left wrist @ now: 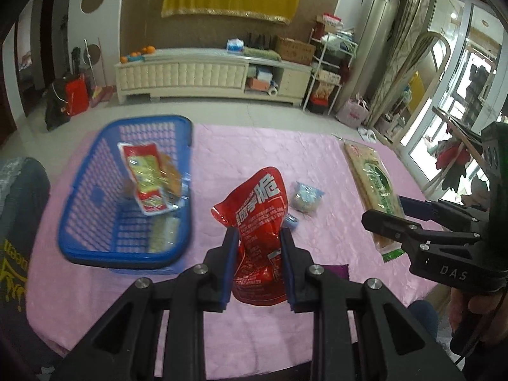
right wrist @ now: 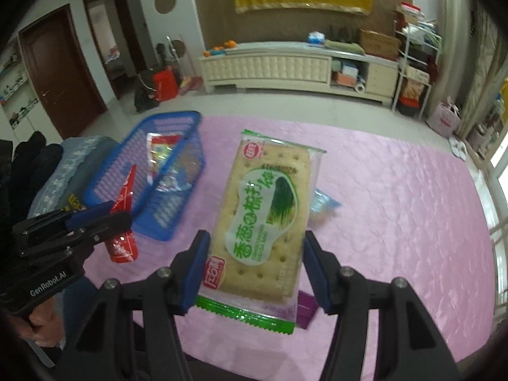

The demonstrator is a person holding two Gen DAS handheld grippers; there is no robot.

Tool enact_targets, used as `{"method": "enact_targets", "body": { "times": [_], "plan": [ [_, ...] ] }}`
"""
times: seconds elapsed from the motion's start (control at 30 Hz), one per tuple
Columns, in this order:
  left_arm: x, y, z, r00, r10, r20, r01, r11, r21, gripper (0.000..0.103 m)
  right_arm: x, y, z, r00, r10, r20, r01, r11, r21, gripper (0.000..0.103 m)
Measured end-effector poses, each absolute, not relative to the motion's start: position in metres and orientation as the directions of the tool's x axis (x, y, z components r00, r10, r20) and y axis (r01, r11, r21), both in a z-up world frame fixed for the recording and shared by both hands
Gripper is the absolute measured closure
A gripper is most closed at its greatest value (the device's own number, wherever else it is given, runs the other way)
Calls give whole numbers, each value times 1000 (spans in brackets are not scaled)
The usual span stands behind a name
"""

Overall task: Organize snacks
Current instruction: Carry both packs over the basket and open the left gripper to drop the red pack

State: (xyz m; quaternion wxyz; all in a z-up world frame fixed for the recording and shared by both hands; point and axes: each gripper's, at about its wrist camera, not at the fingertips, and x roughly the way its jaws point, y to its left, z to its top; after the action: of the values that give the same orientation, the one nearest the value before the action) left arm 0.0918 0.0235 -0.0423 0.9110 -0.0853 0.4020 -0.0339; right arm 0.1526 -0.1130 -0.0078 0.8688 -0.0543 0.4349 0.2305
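Note:
My left gripper (left wrist: 258, 263) is shut on a red snack bag (left wrist: 257, 222) and holds it upright above the pink tablecloth, right of a blue plastic basket (left wrist: 95, 241). The basket holds a red-and-yellow snack packet (left wrist: 144, 179) and other snacks. My right gripper (right wrist: 255, 263) is shut on a green-and-white cracker pack (right wrist: 263, 219) and holds it above the table. The cracker pack (left wrist: 373, 184) and right gripper (left wrist: 385, 219) also show in the left wrist view. The red bag (right wrist: 123, 216), left gripper (right wrist: 95, 219) and basket (right wrist: 158, 222) show at left in the right wrist view.
A small blue-wrapped snack (left wrist: 306, 198) and a small blue packet (left wrist: 290, 222) lie on the pink tablecloth (left wrist: 317, 165). A purple packet (right wrist: 306, 309) lies near the front edge. A blue wrapper (right wrist: 324, 204) peeks out behind the crackers. A cream cabinet (left wrist: 209, 74) stands beyond.

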Motion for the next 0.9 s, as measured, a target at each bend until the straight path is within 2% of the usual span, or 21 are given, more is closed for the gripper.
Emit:
{"method": "enact_targets", "body": {
  "times": [0.43, 0.9],
  "plan": [
    [81, 105, -24, 700, -52, -712, -85, 984, -155, 79, 147, -23, -4, 465, 436, -770, -559, 819, 126, 41],
    [124, 136, -72, 607, -82, -790, -111, 976, -187, 79, 173, 22, -39, 391, 446, -805, -605, 784, 140, 41]
  ]
}}
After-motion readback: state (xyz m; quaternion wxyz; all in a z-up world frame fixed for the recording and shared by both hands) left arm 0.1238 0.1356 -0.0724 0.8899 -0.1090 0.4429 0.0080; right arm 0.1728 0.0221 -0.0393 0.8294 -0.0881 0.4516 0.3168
